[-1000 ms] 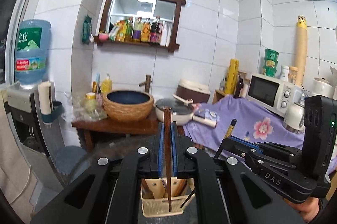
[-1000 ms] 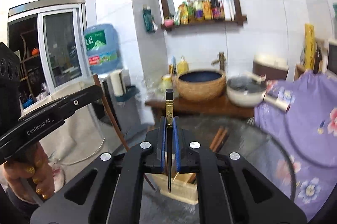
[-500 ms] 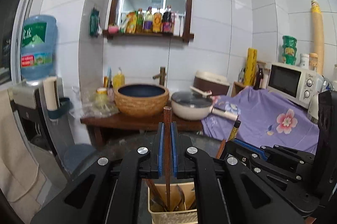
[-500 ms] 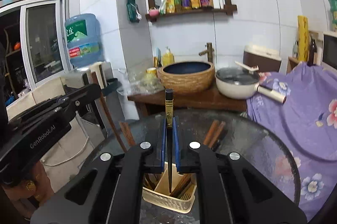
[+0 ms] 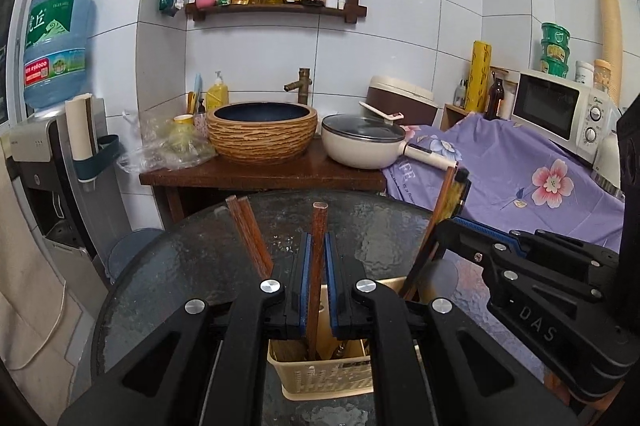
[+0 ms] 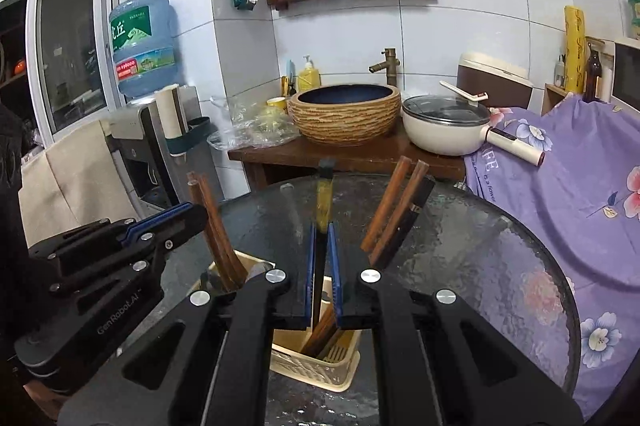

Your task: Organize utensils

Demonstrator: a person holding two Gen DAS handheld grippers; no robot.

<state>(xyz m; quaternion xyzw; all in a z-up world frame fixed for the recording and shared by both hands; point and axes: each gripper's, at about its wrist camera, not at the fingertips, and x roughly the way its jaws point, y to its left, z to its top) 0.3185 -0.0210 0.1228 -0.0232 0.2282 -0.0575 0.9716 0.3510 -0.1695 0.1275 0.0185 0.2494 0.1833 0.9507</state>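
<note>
My left gripper (image 5: 315, 246) is shut on a brown wooden chopstick (image 5: 319, 226), held upright with its lower end inside the cream utensil basket (image 5: 320, 378). My right gripper (image 6: 321, 238) is shut on a dark chopstick with a gold band (image 6: 325, 194), its lower end also down in the basket (image 6: 312, 366). Other brown chopsticks (image 5: 248, 234) lean in the basket. In the left wrist view the right gripper (image 5: 448, 222) is to the right; in the right wrist view the left gripper (image 6: 196, 214) is to the left.
The basket stands on a round dark glass table (image 6: 460, 246). Behind it a wooden stand holds a woven basin (image 5: 262, 130) and a white pot (image 5: 362, 142). A purple flowered cloth (image 5: 520, 178) lies to the right, a water dispenser (image 5: 52, 106) to the left.
Both grippers have come down towards the basket with their chopsticks, whose lower ends now reach into it. The table and basket have come closer in both views.
</note>
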